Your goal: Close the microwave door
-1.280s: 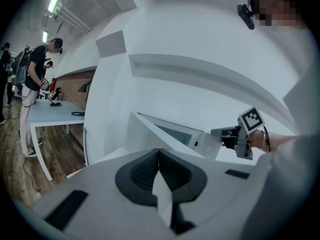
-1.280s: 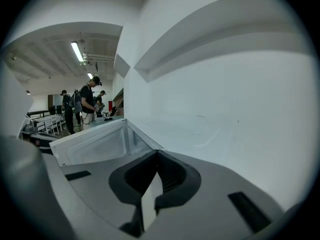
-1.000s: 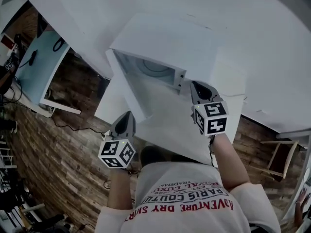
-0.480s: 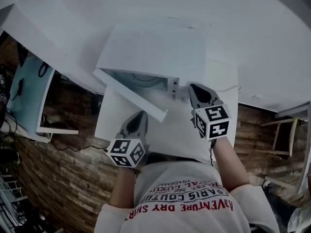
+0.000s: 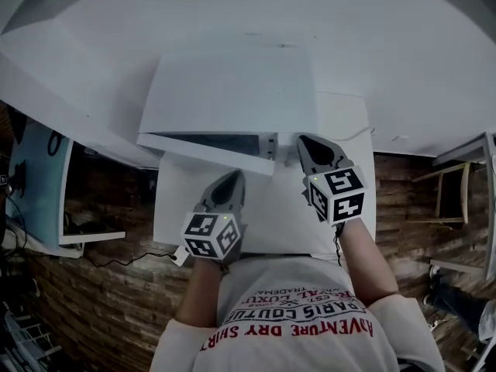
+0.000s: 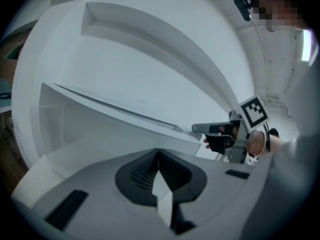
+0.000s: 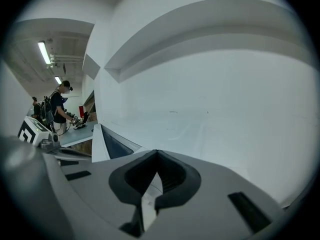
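Observation:
A white microwave (image 5: 232,91) stands on a white table (image 5: 271,219) against the wall. Its door (image 5: 205,149) is hinged at the left and stands only a narrow gap ajar, with the free edge near the control panel (image 5: 267,143). My left gripper (image 5: 231,178) is shut and empty, its tip right in front of the door's face; I cannot tell if it touches. In the left gripper view the door (image 6: 120,116) runs across just beyond the jaws. My right gripper (image 5: 306,142) is shut and empty, to the right of the microwave's front corner.
A pale blue table (image 5: 35,184) stands at the left over the wooden floor (image 5: 93,301), with a cable (image 5: 132,254) trailing across it. A chair frame (image 5: 457,208) sits at the right. A person (image 7: 60,109) works at a far bench.
The door swung from wide open to nearly shut. My left gripper moved right and forward behind it. The right gripper hardly moved.

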